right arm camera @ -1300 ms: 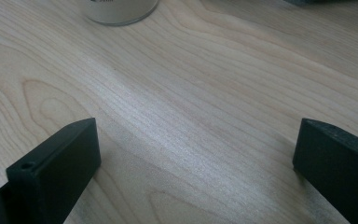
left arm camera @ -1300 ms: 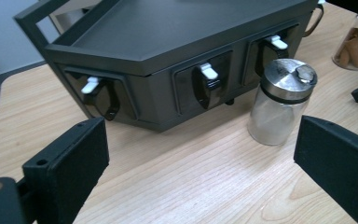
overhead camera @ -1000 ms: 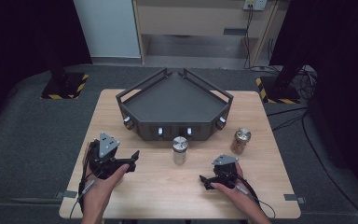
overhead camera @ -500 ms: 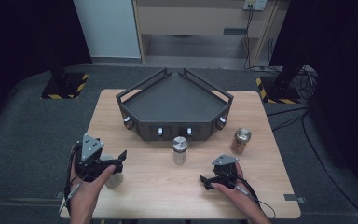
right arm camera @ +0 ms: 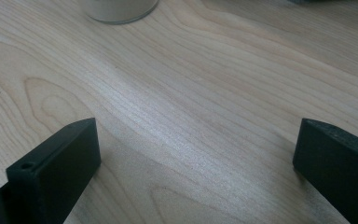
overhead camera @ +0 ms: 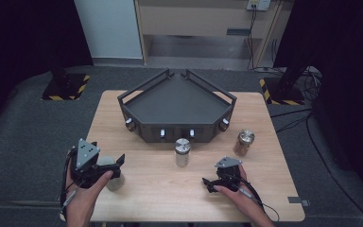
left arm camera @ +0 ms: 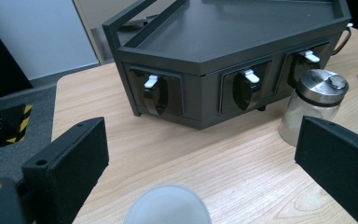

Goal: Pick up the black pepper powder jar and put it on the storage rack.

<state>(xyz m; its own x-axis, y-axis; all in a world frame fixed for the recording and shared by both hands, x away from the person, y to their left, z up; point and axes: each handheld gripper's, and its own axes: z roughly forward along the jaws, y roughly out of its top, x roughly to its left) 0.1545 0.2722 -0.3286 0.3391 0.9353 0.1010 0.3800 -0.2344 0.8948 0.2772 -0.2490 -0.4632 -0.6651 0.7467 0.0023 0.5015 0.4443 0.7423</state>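
A light wooden table [overhead camera: 151, 189] carries a dark angular tray unit [overhead camera: 177, 101]. Just before the unit stands a steel-lidded jar [overhead camera: 182, 152], a brown-filled jar [overhead camera: 244, 143] to its right, a white cup [overhead camera: 115, 181] toward the near-left.

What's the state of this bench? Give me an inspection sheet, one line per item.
Surface: wooden table, bare grain, no spills seen.
Job's things: white container, low between the left gripper's fingers, not clamped.
Clutter: dark knobbed tray; clear jar and brown jar, both upright, metal-lidded.
Grippers: left gripper open; right gripper open over bare wood.
Cables: right gripper's cable trails toward the near edge.
Surroundings: grey floor mat; striped stand bases.
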